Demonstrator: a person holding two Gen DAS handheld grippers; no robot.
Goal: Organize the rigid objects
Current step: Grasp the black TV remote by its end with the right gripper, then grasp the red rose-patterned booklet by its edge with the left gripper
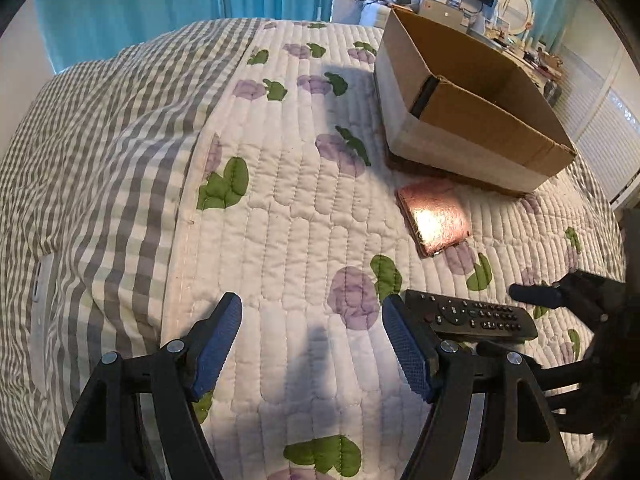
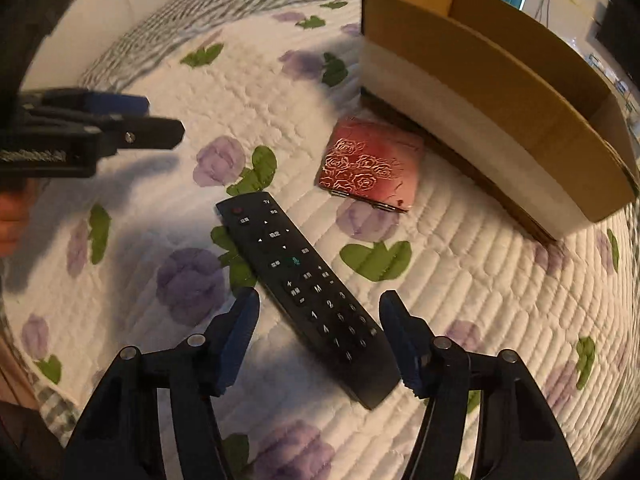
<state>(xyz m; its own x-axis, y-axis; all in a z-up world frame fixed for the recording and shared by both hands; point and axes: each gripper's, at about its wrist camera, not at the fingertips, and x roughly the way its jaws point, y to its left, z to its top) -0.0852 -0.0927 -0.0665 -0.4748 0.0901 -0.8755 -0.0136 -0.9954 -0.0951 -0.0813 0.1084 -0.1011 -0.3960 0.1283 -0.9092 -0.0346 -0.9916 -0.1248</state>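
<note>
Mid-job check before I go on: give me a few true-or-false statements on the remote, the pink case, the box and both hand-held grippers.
1. The remote lies between the open fingers of the right hand-held gripper. True.
2. The pink case is inside the cardboard box. False: it lies on the quilt, just outside the box.
3. The left hand-held gripper is holding something. False: it is open with only quilt between its fingers.
4. The remote lies face up with its buttons showing. True.
5. The box stands open at the top. True.

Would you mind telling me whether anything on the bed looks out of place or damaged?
Nothing looks damaged. The remote and the red case lie loose on the quilt, outside the box.
</note>
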